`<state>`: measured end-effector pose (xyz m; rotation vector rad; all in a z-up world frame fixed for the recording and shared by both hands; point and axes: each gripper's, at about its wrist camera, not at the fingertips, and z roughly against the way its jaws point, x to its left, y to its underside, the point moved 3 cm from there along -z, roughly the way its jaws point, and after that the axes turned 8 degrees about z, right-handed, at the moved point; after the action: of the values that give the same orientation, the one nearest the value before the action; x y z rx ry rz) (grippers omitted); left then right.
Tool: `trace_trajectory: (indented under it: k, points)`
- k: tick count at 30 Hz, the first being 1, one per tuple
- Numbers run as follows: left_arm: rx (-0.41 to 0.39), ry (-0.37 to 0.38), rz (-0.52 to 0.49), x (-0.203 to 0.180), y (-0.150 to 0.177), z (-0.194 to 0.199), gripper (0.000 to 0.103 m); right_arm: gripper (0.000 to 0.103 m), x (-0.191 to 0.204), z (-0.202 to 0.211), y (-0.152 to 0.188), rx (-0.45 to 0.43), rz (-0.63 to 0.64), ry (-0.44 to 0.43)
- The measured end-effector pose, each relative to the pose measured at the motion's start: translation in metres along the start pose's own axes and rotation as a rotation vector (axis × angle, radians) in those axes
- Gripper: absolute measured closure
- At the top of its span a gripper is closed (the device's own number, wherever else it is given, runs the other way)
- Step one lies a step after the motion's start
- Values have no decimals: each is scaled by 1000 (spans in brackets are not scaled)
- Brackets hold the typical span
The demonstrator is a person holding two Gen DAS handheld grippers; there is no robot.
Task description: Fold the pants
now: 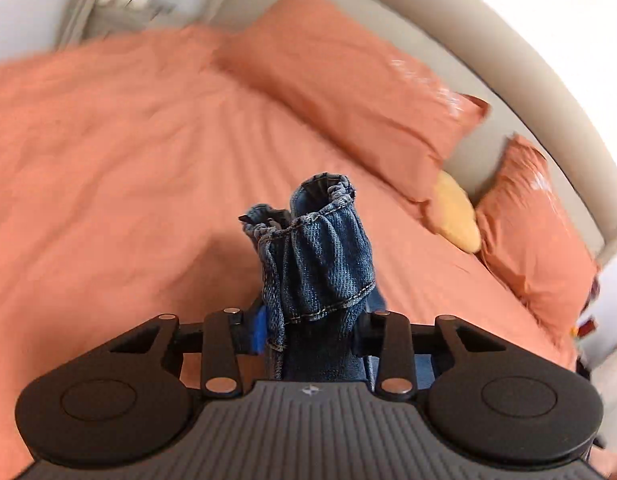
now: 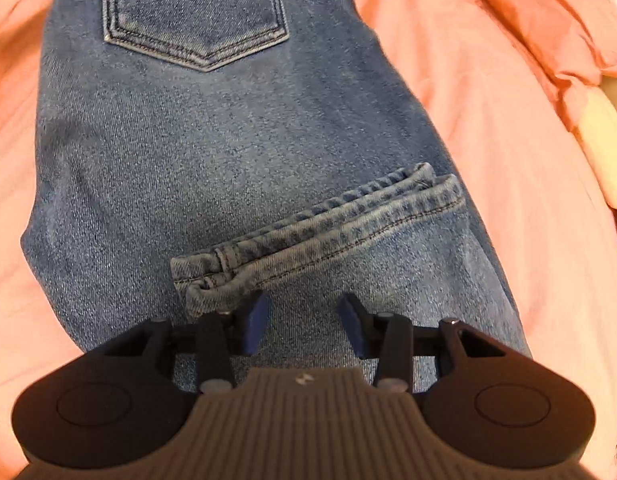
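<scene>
Blue denim jeans (image 2: 228,152) lie on an orange bed cover, back pocket (image 2: 196,8) up at the top of the right wrist view. The leg hems (image 2: 320,232) are folded up over the seat area. My right gripper (image 2: 302,320) hovers just below the hems, open, with nothing between its blue pads (image 2: 254,320). In the left wrist view, my left gripper (image 1: 312,236) is shut on a bunched fold of the jeans (image 1: 320,260), held up above the bed; the denim covers its fingertips.
The orange bed cover (image 1: 108,160) fills the left wrist view. Two orange pillows (image 1: 348,80) and a small yellow cushion (image 1: 456,220) lie against a beige headboard (image 1: 488,40) at the right. The yellow cushion also shows at the right wrist view's edge (image 2: 604,148).
</scene>
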<state>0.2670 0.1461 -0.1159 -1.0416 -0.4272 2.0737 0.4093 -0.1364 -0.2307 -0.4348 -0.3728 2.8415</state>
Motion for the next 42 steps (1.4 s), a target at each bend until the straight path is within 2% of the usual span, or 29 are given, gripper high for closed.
trace_trajectory:
  k: [2,4,6,8,12,17,20,23,27,29,32,35,37,39,40,42]
  points:
    - [-17,-19,-91,-34,-1,10,62,62,0,8,6,-16,-13,33]
    - [-35,-13,-162,-68,2,20,63,55,-2,21,17,-36,-63,79]
    - [-54,-4,-238,-106,9,28,64,41,-11,40,37,-79,-166,93]
    - [-78,-5,-335,-146,23,33,64,41,-21,58,62,-113,-271,91]
    - [-94,-13,-525,-223,62,27,65,41,-32,83,114,-115,-417,132]
    - [-46,-10,-757,-299,130,-1,65,42,-39,100,177,-126,-590,148]
    - [14,-5,-838,-327,172,-35,66,42,-37,102,208,-84,-642,182]
    - [83,-6,-898,-342,215,-69,66,42,-26,107,230,-28,-604,224]
    - [161,-28,-1037,-345,278,-89,66,42,-12,108,255,-24,-618,190]
    - [218,-33,-1093,-341,299,-100,65,42,-9,105,265,11,-642,192]
    - [337,-15,-1110,-334,314,-115,57,42,-8,101,275,26,-676,177]
    - [426,57,-1036,-330,310,-120,41,42,-7,105,281,11,-715,151]
    - [482,130,-949,-325,299,-119,22,42,-8,109,281,-4,-742,140]
    - [566,215,-813,-320,285,-115,17,42,-9,115,278,-21,-764,129]
    - [565,237,-777,-317,276,-110,19,42,-9,120,275,-30,-773,127]
    - [549,276,-770,-311,260,-98,20,42,-11,128,266,-56,-790,123]
